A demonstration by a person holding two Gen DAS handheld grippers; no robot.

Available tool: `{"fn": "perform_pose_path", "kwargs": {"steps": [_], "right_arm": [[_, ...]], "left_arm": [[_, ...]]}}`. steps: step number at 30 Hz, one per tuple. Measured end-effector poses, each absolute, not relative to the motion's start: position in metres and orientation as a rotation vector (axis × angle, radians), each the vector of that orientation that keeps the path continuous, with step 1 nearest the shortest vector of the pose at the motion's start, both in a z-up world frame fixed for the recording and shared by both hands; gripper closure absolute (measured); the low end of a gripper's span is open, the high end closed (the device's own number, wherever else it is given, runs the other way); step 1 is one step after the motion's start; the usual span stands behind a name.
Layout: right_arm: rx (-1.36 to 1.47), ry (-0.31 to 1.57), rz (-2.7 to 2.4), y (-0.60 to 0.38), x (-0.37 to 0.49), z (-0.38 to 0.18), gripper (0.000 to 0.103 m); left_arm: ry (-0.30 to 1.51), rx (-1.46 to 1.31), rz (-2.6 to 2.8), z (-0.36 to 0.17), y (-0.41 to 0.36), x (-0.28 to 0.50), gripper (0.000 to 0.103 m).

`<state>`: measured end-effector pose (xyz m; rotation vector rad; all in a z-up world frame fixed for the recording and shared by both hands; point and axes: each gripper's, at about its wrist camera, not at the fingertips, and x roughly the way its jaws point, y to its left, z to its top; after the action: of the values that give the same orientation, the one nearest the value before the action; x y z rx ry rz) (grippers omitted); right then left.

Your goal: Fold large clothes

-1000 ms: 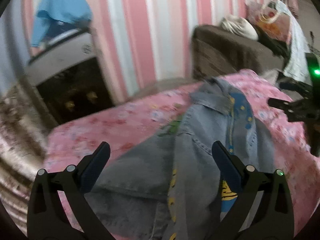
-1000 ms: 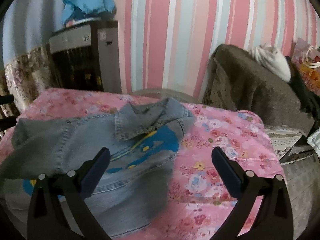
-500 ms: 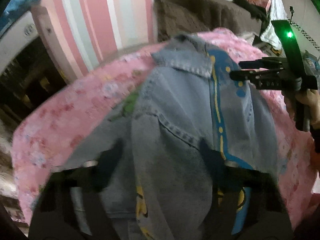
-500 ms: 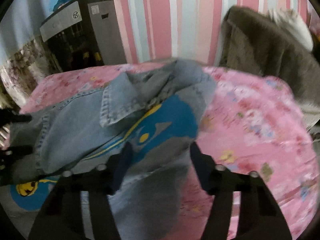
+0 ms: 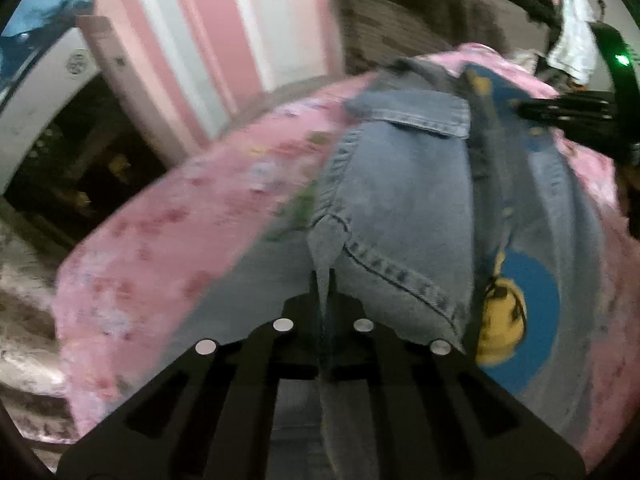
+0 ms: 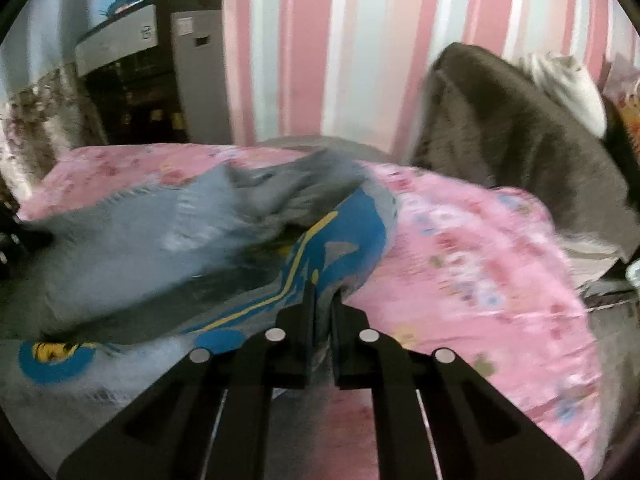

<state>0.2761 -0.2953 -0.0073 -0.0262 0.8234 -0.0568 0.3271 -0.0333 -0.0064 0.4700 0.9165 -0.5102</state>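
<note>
**A:** so where's the denim jacket [image 5: 404, 208] at right now?

**B:** spread over the bed with the pink floral sheet [image 5: 168, 240], straight ahead of both grippers. The left gripper [image 5: 325, 280] has its jaws pinched nearly together on a ridge of denim that stands up between them, right next to a stitched seam. Collar is further ahead of it, and the blue and yellow print runs off to its right.

**A:** and the other one?

**B:** the right gripper [image 6: 325, 300] is clamped narrow too, with the jacket [image 6: 132, 248] edge caught between the jaws, right at the blue printed panel with the yellow stripe. Most of the denim is bunched up to its left; bare pink sheet [image 6: 472, 264] is on its right. It's pretty blurry there, so can't tell how much cloth is in the pinch.

**A:** anything else around?

**B:** from the left wrist view you can see the right gripper far off on the right side, green light lit. Beyond the bed there's a brown covered sofa [image 6: 520, 132], a grey cabinet [image 6: 160, 64] ahead on the left, and a pink striped wall [image 6: 320, 48] behind it all.
</note>
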Motion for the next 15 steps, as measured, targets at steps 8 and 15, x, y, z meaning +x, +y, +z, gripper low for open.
{"fn": "perform_pose_path", "kwargs": {"steps": [8,15], "right_arm": [[-0.198,0.801,-0.110,-0.309,0.287,0.015,0.097],[-0.406,0.759,-0.146,-0.295,0.332,0.025,0.097]], "left_arm": [[0.824,0.539,-0.310,0.015,-0.010,0.370,0.101],[0.809,0.533,-0.144,0.030,0.036,0.418,0.101]]}}
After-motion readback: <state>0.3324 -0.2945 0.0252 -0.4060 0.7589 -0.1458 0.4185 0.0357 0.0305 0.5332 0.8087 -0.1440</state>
